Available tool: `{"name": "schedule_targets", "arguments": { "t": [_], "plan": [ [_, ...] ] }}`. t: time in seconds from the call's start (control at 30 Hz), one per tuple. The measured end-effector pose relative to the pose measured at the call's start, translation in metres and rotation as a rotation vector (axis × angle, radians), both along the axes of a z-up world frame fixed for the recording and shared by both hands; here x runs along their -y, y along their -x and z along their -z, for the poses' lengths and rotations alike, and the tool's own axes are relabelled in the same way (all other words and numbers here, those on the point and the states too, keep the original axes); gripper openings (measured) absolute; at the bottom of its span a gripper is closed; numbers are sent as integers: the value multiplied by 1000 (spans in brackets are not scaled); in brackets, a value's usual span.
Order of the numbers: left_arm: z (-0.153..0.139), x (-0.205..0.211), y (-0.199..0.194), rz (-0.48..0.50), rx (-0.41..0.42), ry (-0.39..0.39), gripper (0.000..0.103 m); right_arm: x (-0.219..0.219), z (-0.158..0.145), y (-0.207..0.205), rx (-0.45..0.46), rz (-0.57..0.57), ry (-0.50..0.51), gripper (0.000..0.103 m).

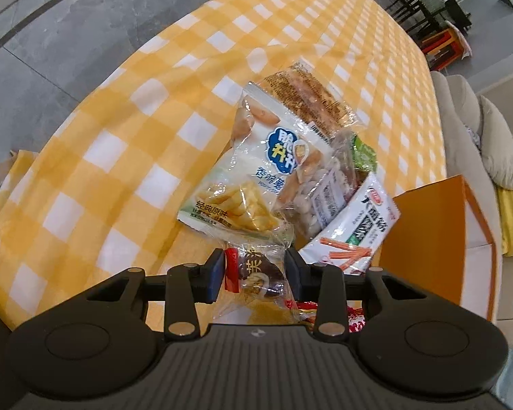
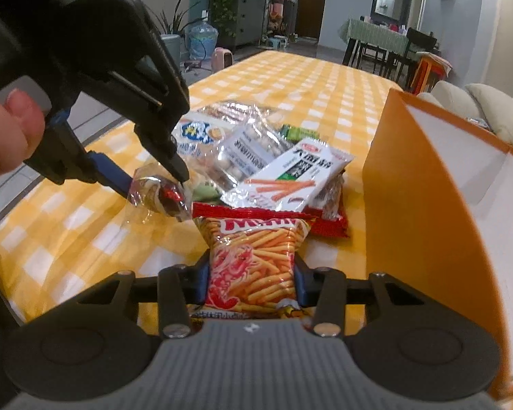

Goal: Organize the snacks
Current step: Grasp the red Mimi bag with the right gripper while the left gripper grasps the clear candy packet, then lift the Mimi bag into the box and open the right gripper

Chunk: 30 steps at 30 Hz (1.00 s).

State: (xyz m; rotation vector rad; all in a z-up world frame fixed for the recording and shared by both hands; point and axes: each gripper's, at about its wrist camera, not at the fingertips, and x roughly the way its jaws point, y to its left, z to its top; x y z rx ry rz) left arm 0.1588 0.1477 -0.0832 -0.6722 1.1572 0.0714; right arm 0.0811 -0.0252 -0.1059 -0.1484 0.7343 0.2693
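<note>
Snacks in both grippers: left gripper (image 1: 253,270) pinches small wrapped cake (image 1: 256,273), right gripper (image 2: 251,273) pinches fries bag (image 2: 253,266), beside orange box (image 2: 427,188). Better lift w/ steady hold, drop inside box.

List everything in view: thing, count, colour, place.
small wrapped snack: one, clear wrap with brown and red, in left gripper
fries snack bag: one, red-orange, in right gripper
snack pile: several packets, white, clear, green, on table centre
red packet: one, under pile edge
orange box: one, white inside, right of pile
checked tablecloth: one, yellow-white
left gripper: black, shut
right gripper: black, shut
</note>
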Motion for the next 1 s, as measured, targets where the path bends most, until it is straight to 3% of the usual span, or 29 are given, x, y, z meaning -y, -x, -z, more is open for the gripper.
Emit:
{"name": "schedule_targets", "arguments": {
  "t": [0.67,0.87,1.0],
  "plan": [
    [-77,-7,24,23,216,69,43,21,-64,21,151,28,-75,43],
    [-116,13,36,82,322,76,43,59,-96,23,197,124,-165,43],
    [-130,36,40,153,360,83,43,104,-116,18,178,194,-229,43]
  ]
}}
